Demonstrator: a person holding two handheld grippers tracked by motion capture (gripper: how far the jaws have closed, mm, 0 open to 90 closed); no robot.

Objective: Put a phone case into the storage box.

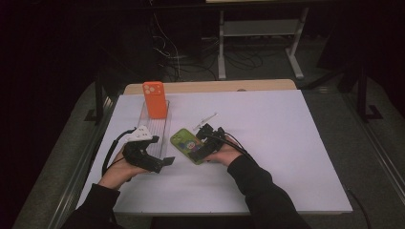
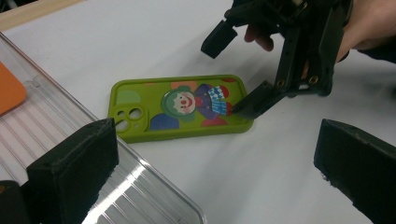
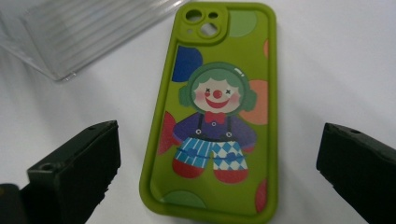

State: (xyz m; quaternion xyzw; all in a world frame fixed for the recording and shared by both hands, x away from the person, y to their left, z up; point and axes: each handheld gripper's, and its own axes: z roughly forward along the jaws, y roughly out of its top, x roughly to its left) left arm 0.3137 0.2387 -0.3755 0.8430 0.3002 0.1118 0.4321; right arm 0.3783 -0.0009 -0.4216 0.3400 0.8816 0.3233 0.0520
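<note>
A green phone case (image 1: 186,143) with a clown picture lies flat, back up, on the white table (image 1: 267,143). My right gripper (image 1: 198,144) stands open just right of it, its jaws on either side of the case's bottom end. From the right gripper view the green case (image 3: 217,112) fills the space between the jaws of that gripper (image 3: 217,175). My left gripper (image 1: 162,150) is open to the left of the case, over the end of a clear ribbed rack (image 1: 160,129). Its view shows the green case (image 2: 180,109), with one jaw tip of the right gripper (image 2: 236,70) at the case's end. An orange case (image 1: 155,99) stands upright in the rack.
A thin white object (image 1: 205,119) lies just behind the green case. The clear rack (image 2: 70,140) runs along the table's left part, toward the wooden back edge (image 1: 210,87). Dark floor, cables and a desk frame lie beyond the table.
</note>
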